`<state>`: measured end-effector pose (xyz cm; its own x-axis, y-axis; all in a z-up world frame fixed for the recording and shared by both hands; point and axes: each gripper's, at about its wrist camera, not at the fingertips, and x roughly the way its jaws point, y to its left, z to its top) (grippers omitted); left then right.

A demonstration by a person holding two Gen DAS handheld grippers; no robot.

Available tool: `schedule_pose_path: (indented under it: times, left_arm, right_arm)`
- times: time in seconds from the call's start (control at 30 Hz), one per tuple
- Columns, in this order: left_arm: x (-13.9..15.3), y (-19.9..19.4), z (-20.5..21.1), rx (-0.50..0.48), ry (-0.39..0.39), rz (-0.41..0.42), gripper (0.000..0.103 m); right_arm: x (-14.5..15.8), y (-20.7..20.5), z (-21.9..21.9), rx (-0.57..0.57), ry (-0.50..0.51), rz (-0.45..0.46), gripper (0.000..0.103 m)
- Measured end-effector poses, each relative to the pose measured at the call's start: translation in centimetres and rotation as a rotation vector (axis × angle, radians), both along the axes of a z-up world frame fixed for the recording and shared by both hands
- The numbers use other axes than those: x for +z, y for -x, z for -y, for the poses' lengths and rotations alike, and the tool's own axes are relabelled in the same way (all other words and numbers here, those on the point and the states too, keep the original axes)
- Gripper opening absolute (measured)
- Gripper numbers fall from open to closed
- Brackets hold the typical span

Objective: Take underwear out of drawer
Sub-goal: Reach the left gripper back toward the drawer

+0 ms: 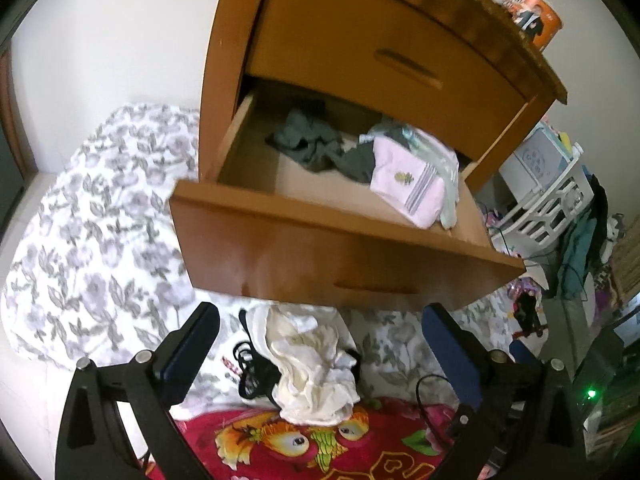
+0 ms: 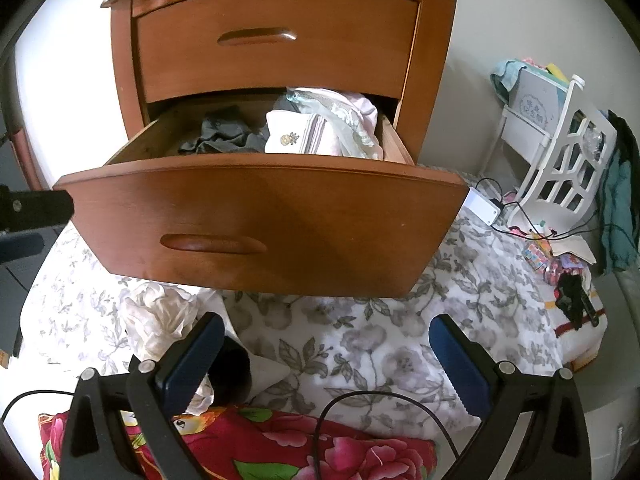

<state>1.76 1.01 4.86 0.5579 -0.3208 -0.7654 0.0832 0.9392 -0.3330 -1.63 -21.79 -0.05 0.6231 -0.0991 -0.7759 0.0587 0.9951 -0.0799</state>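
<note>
A: Bedroom corner, white wall, wooden nightstand [image 2: 276, 60] standing right at the bed, and your lower drawer [image 2: 256, 224] is pulled well out over the floral bedspread [image 2: 360, 344].

B: Where's the underwear for you?

A: One pale cream piece, crumpled [image 1: 308, 368], lies on the bed just below the drawer front, partly over a black cable and touching the edge of your red flowered blanket [image 1: 280, 444]. It sits between the fingers of your left gripper [image 1: 320, 344], but neither pad touches it; those jaws are spread wide, released.

B: And the right one?

A: Your right gripper [image 2: 326, 356] hangs above the bedspread with jaws apart as well, nothing in them. That same cream piece shows just beside its left finger.

B: What's left inside?

A: A dark grey-green garment [image 1: 320, 148] bunched toward the back, and a folded pink piece with a small gold emblem [image 1: 408, 188] against the right side, with pale lacy fabric behind it.

B: Further out?

A: An orange tin [image 1: 532, 12] on the nightstand top, and a white slatted rack [image 2: 560, 168] off to your right with clothes draped over it.
</note>
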Motion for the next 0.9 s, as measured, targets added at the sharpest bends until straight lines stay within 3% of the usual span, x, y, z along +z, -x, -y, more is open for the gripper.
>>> schedule_pose_path:
  times: [0.37, 0.53, 0.8, 0.9]
  left_arm:
    - [1.3, -0.4, 0.0, 0.032, 0.038, 0.111, 0.101]
    - [1.9, -1.5, 0.9, -0.035, 0.081, 0.114, 0.101]
    - [5.2, -4.7, 3.4, -0.045, -0.017, 0.195, 0.101]
    - [6.3, -6.6, 4.6, -0.049, -0.071, 0.179, 0.101]
  right_arm:
    - [-1.1, -0.5, 0.4, -0.005, -0.018, -0.018, 0.103]
    - [-1.7, -0.7, 0.7, -0.01, -0.024, -0.028, 0.103]
    - [-2.5, -1.2, 1.3, -0.017, -0.047, -0.037, 0.103]
    - [-2.7, -1.5, 1.8, -0.025, -0.059, -0.038, 0.103]
